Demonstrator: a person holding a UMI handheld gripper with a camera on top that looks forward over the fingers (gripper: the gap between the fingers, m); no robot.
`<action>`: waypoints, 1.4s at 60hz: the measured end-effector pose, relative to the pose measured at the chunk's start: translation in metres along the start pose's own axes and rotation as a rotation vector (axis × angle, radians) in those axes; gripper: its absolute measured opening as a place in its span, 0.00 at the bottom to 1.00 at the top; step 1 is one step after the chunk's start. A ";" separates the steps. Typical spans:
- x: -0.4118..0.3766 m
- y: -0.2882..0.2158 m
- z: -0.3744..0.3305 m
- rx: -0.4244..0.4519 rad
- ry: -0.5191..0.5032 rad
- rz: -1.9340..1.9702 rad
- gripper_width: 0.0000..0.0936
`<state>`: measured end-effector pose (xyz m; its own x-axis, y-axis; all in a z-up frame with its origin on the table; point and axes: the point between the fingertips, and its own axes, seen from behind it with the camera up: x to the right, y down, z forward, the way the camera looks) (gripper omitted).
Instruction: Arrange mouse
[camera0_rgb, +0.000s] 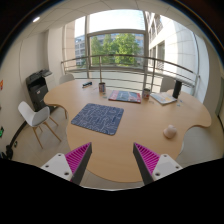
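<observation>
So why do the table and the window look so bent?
Gripper view: a wide-angle lens bows the round wooden table and the window frame; daylight from the window washes out the glass, while the open claw near the lens looks oversized.

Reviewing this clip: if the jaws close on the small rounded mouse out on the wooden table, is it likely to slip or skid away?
The mouse looks small, rounded and smooth, so it may squirt out of a loose pinch. It probably weighs little and would skid on the bare table. The gripper is open and well short of it.
</observation>
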<state>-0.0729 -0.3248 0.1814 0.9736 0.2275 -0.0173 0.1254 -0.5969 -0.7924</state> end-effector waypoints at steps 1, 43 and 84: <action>0.004 0.006 0.003 -0.011 0.007 0.003 0.91; 0.320 0.054 0.235 -0.034 0.243 0.238 0.91; 0.355 0.011 0.264 0.003 0.455 0.206 0.44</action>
<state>0.2239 -0.0470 0.0054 0.9627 -0.2537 0.0936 -0.0781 -0.5921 -0.8021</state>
